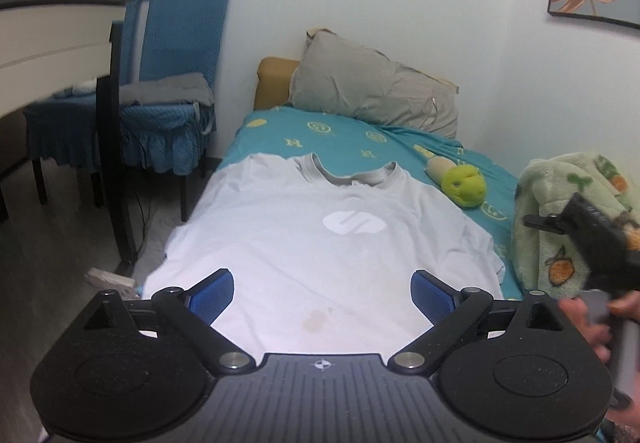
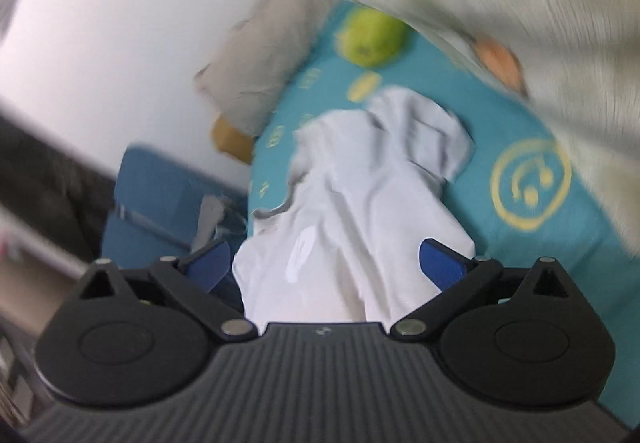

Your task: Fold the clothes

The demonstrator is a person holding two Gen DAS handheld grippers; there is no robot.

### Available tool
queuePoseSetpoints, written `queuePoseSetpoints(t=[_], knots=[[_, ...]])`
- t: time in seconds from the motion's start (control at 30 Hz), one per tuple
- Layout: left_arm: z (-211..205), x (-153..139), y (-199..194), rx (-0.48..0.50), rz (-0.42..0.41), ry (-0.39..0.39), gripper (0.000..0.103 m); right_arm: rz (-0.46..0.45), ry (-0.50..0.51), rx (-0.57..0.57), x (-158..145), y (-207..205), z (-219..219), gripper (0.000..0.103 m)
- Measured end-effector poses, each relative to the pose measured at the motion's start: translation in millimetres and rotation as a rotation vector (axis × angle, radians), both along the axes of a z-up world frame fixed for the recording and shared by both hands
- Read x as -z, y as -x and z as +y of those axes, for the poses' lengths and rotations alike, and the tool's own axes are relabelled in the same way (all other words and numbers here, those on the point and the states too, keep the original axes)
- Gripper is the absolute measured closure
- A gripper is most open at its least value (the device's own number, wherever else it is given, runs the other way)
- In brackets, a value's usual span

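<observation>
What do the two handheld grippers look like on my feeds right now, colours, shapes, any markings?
Both match. The left gripper and right gripper each have a black ribbed body, two round black discs at the sides, black link arms on silver pivot pins, and blue textured finger pads. A small crosshair mark sits at the centre front of each body. No cables show. A hand is partly visible; no sleeve can be seen.
</observation>
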State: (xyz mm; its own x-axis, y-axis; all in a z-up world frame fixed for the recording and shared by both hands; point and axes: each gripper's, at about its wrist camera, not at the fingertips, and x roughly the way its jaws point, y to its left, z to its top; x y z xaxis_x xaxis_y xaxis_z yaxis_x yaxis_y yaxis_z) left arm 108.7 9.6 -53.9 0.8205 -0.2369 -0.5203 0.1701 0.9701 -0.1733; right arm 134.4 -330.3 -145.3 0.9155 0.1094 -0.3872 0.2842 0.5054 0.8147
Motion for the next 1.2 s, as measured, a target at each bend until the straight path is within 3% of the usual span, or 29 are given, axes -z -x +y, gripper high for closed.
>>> queuePoseSetpoints(t=[0.4, 0.67, 0.73, 0.8, 0.83, 1.0, 1.1, 1.2], knots=[[-4.2, 40.0, -47.7, 0.013, 0.110, 0.067, 0.006, 0.010, -0.150, 0.206, 68.7, -86.9, -37.2, 0.000], [-11.4, 66.4, -73.4, 0.008, 0.176, 0.081, 0.006, 0.043, 0.020, 0.265, 69.6, -132.5, -42.7, 0.004], [-13.8, 69.3, -75.9, 0.009, 0.185, 0.083, 0.006, 0.026, 0.008, 0.259, 71.6, -140.8, -48.1, 0.017], [-16.3, 70.6, -77.2, 0.012, 0.186, 0.081, 0.006, -0.008, -0.032, 0.233, 73.8, -148.7, -55.1, 0.020], [-17.5, 71.3, -77.8, 0.014, 0.186, 0.079, 0.006, -0.052, -0.044, 0.220, 73.6, -149.8, -58.5, 0.027], [-23.6, 74.5, -80.9, 0.022, 0.188, 0.072, 0.006, -0.201, 0.045, 0.246, 63.1, -141.4, -56.9, 0.063], [-27.3, 76.4, -82.8, 0.026, 0.189, 0.068, 0.006, -0.247, 0.114, 0.264, 53.6, -136.8, -53.7, 0.064], [-29.8, 78.5, -84.5, 0.027, 0.193, 0.064, 0.006, -0.222, 0.149, 0.267, 46.0, -136.8, -53.6, 0.064]])
